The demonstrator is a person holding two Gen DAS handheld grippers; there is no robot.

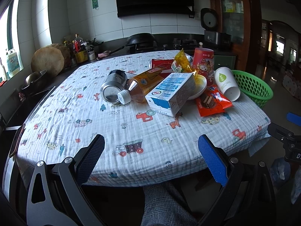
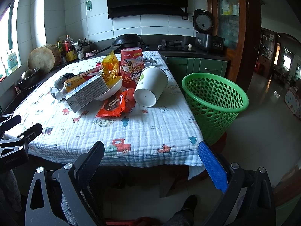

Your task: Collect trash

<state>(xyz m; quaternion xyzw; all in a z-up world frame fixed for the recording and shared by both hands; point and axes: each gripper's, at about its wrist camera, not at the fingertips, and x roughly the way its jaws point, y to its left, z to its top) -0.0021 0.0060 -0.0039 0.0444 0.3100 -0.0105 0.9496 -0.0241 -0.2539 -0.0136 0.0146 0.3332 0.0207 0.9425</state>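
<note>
A pile of trash lies on the patterned tablecloth (image 1: 131,128): a blue and white milk carton (image 1: 171,94), an orange drink bottle (image 1: 144,84), a steel can (image 1: 112,88), a white paper cup (image 1: 226,83) on its side, an orange snack wrapper (image 1: 210,101), a yellow bag (image 1: 181,62) and a red tub (image 1: 204,64). A green basket (image 2: 214,101) stands by the table's right edge. My left gripper (image 1: 151,145) is open at the near edge, holding nothing. My right gripper (image 2: 151,150) is open near the front right corner, also holding nothing.
A kitchen counter (image 2: 188,51) with a wok (image 1: 141,38), bottles (image 1: 79,47), a stove and a rice cooker (image 2: 205,30) runs behind the table. A phone (image 1: 17,141) lies at the table's left edge. A person's legs are under the near edge. Tiled floor (image 2: 263,131) extends right.
</note>
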